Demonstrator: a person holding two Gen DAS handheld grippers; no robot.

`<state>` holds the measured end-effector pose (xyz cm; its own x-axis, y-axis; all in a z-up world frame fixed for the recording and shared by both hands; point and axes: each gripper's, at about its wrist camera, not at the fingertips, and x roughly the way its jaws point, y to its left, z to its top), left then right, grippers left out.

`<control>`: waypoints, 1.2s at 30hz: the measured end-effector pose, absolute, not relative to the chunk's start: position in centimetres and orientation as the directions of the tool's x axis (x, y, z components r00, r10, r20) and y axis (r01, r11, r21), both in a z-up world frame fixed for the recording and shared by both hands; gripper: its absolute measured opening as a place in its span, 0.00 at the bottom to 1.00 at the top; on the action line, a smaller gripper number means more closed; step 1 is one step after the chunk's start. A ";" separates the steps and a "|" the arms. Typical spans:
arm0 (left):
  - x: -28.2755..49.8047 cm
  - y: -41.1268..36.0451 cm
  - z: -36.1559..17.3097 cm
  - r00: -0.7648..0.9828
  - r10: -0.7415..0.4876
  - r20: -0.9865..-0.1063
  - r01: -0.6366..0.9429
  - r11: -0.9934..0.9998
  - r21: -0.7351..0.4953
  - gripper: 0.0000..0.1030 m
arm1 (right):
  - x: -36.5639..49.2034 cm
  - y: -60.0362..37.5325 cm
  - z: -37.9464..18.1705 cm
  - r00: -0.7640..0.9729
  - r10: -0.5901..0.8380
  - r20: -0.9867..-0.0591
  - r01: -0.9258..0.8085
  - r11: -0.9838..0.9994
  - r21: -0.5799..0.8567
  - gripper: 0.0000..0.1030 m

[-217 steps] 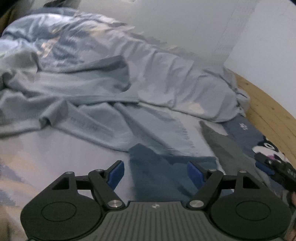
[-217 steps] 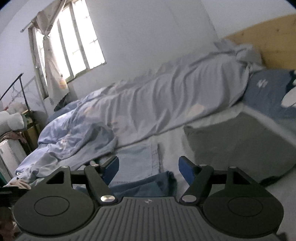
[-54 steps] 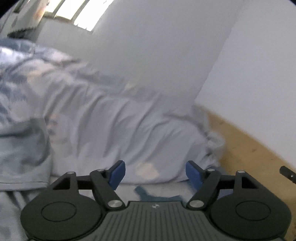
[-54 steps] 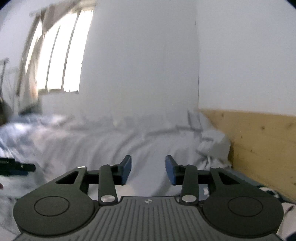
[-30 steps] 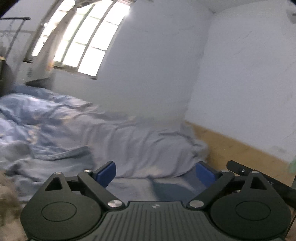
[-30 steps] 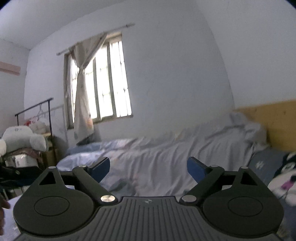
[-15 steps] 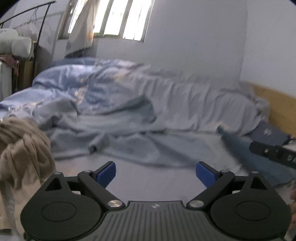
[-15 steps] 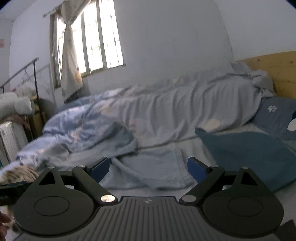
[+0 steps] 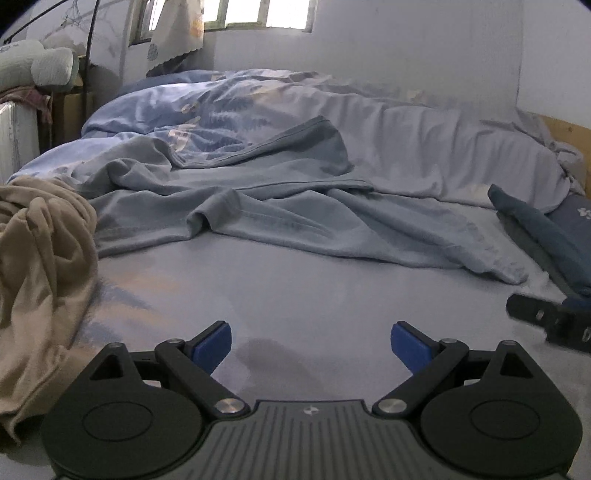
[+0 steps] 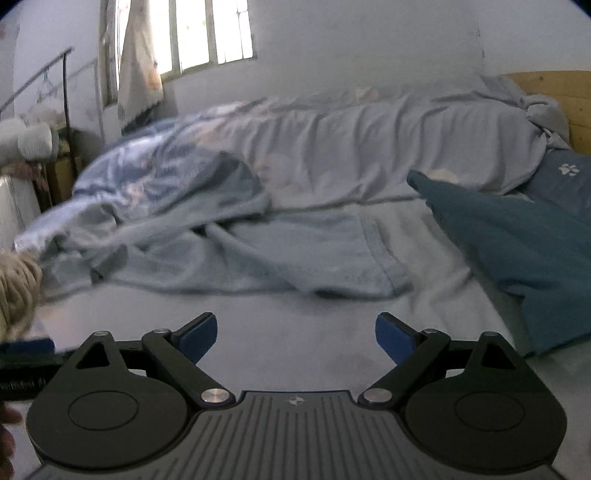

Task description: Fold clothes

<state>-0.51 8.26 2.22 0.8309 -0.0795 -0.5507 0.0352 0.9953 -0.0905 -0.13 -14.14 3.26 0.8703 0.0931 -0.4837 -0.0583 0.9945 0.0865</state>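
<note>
Dim bluish daylight from blown-out window (image 10: 207,33), right view motion-blurred at left — fisheye bowing, dark corners.

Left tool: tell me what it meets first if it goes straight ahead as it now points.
The left tool, open and empty, would likely cross bare bed sheet first, then meet the crumpled light-blue garment. Depth is hard to judge here.
</note>
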 end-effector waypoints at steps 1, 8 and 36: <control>-0.5 8.0 2.0 0.830 -0.074 -0.553 0.039 0.996 -0.075 0.93 | 0.0 -14.1 2.9 0.865 0.085 -0.495 -0.055 0.996 0.074 0.92; 0.2 7.5 1.3 0.828 -0.053 -0.558 0.038 0.999 -0.038 0.93 | 0.4 -14.1 1.8 0.846 0.031 -0.532 -0.036 0.999 0.000 0.93; 1.0 6.4 0.4 0.816 -0.024 -0.578 0.050 0.998 0.030 1.00 | 1.1 -14.3 -0.1 0.811 -0.016 -0.585 0.014 1.000 -0.007 1.00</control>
<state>1.00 6.43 0.36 0.8157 -0.0236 -0.5780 0.0503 0.9983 0.0302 1.12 -14.34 -0.12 0.8110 -0.0158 -0.5848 0.0144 0.9999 -0.0071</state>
